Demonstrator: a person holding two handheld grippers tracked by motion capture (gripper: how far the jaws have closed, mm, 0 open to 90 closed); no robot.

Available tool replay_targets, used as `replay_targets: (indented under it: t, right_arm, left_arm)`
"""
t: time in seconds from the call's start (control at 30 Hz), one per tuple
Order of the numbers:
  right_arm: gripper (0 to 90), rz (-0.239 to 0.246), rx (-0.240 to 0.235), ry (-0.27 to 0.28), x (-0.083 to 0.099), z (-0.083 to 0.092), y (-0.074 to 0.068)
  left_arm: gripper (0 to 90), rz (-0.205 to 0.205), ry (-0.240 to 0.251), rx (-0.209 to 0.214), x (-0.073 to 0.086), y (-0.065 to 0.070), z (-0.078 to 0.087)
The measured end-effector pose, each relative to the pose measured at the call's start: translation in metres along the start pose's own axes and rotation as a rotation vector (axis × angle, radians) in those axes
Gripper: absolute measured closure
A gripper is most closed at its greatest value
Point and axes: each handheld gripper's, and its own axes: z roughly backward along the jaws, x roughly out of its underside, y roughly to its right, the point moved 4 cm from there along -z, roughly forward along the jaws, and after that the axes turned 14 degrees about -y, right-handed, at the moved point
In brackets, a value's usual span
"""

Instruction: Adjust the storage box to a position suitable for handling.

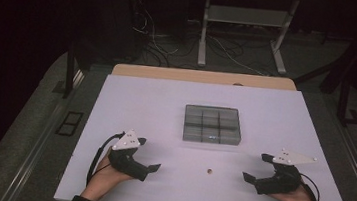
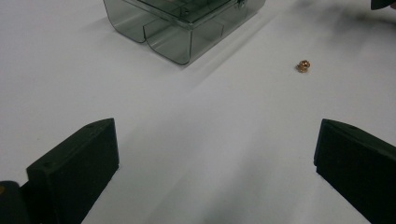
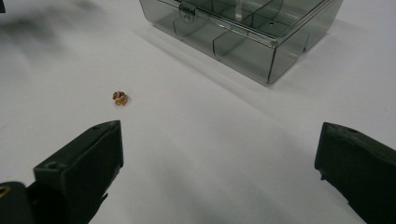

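Note:
A small brass nut-like piece (image 1: pixel 209 171) lies on the white table top (image 1: pixel 141 101), a little in front of a clear grey box (image 1: pixel 212 124) with several compartments and a shut lid. My left gripper (image 1: pixel 148 154) rests low at the front left, pointing right toward the piece, jaws wide open and empty. My right gripper (image 1: pixel 256 168) mirrors it at the front right, open and empty. In the left gripper view the brass piece (image 2: pixel 303 66) lies ahead to the right, the box (image 2: pixel 187 28) beyond. In the right gripper view the piece (image 3: pixel 120 98) lies ahead to the left, near the box (image 3: pixel 252 32).
The white top sits on a wooden table (image 1: pixel 204 76), with its front edge close to the person's wrists. Beyond the table stand a metal frame (image 1: pixel 245 17) and loose cables (image 1: pixel 157 43) on the dark floor. A dark rectangular frame (image 1: pixel 69 123) lies on the floor at left.

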Motion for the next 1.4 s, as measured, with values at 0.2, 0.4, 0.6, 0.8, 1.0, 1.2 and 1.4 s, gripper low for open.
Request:
replay_targets:
  t: [0.2,0.4,0.6,0.8,1.0,1.2,1.4]
  right_arm:
    - [1.1,0.0,-0.008,-0.011,-0.005,0.001,0.001]
    - [1.1,0.0,-0.008,-0.032,-0.01,-0.001,0.005]
    - [1.1,-0.01,-0.005,-0.029,-0.018,-0.002,0.01]
    - [1.2,-0.027,-0.013,-0.031,-0.022,-0.002,0.017]
    - [3.2,-0.03,-0.013,-0.022,-0.029,-0.003,0.022]
    - [3.3,-0.034,-0.011,-0.028,-0.037,-0.008,0.029]
    - [5.3,-0.037,-0.011,-0.029,-0.042,-0.011,0.035]
  left_arm:
    - [0.0,0.004,0.003,0.002,0.0,0.0,0.0]
    - [0.0,-0.002,-0.006,-0.005,0.001,0.0,-0.001]
    - [0.0,0.001,0.003,-0.004,0.003,0.0,0.001]
    - [0.0,0.007,0.01,-0.006,0.002,-0.002,0.002]
    - [0.0,0.011,0.016,-0.011,0.002,-0.001,0.003]
    - [0.0,0.011,0.019,-0.008,0.003,-0.002,0.004]
    - [0.0,0.019,0.025,-0.001,0.004,0.0,0.004]
